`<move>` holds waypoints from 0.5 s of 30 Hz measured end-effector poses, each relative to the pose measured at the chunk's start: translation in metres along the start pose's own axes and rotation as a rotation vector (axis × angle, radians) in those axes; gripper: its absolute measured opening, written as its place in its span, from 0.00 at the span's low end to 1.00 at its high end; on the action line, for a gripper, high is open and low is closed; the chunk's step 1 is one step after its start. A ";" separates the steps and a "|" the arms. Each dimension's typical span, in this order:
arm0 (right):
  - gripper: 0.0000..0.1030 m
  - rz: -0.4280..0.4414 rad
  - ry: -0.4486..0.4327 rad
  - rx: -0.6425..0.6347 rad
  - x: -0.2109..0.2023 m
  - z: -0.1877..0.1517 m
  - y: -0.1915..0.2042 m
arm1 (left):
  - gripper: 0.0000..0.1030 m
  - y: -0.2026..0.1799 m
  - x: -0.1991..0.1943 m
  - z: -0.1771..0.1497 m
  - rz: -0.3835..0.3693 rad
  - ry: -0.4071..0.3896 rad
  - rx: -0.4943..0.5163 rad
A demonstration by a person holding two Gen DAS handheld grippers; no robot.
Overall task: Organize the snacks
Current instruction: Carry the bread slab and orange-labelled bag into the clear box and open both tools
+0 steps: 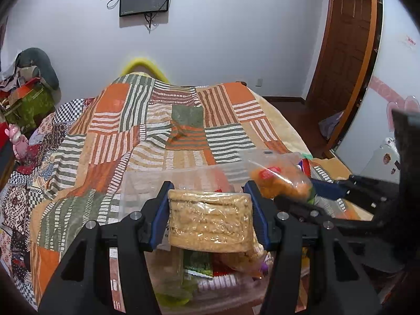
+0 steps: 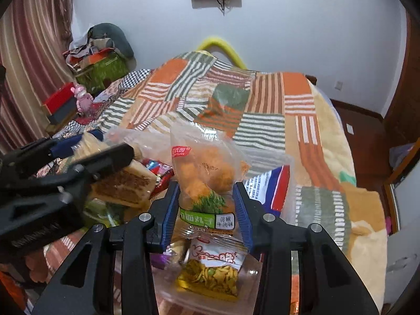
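My left gripper (image 1: 209, 197) is shut on a tan wrapped cake block (image 1: 210, 223) and holds it above a clear plastic bin (image 1: 157, 181) of snacks on the bed. My right gripper (image 2: 207, 191) is shut on a clear bag of orange puffed balls (image 2: 204, 173) with a green label, held upright over the same bin. The right gripper and its bag show at the right in the left wrist view (image 1: 283, 183). The left gripper with the cake block shows at the left in the right wrist view (image 2: 123, 183). A small packet of yellow-green snacks (image 2: 212, 270) lies below.
A patchwork bedspread (image 1: 162, 120) in orange, green and white stripes covers the bed. Boxes and a pink toy (image 2: 82, 97) crowd the left side. A red and blue snack bag (image 2: 273, 186) lies to the right of the bin. A wooden door (image 1: 341, 39) stands at the far right.
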State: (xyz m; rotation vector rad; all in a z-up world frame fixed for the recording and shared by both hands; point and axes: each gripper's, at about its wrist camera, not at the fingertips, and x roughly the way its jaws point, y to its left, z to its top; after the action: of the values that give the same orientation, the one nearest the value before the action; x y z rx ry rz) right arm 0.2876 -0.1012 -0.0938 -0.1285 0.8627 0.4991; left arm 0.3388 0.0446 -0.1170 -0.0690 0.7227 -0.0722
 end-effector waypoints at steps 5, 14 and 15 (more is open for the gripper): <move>0.46 0.005 0.011 0.015 -0.004 -0.001 -0.007 | 0.58 0.003 0.009 -0.002 -0.003 0.056 -0.016; 0.55 -0.020 -0.041 -0.011 -0.045 -0.012 -0.013 | 0.66 0.006 -0.033 -0.012 -0.022 0.028 -0.034; 0.58 -0.019 -0.050 -0.013 -0.051 -0.014 -0.014 | 0.68 0.005 -0.038 -0.013 -0.021 0.024 -0.028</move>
State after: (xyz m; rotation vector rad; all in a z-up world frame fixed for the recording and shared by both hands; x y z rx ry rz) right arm 0.2565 -0.1370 -0.0659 -0.1354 0.8094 0.4882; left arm 0.3015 0.0524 -0.1020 -0.1031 0.7468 -0.0835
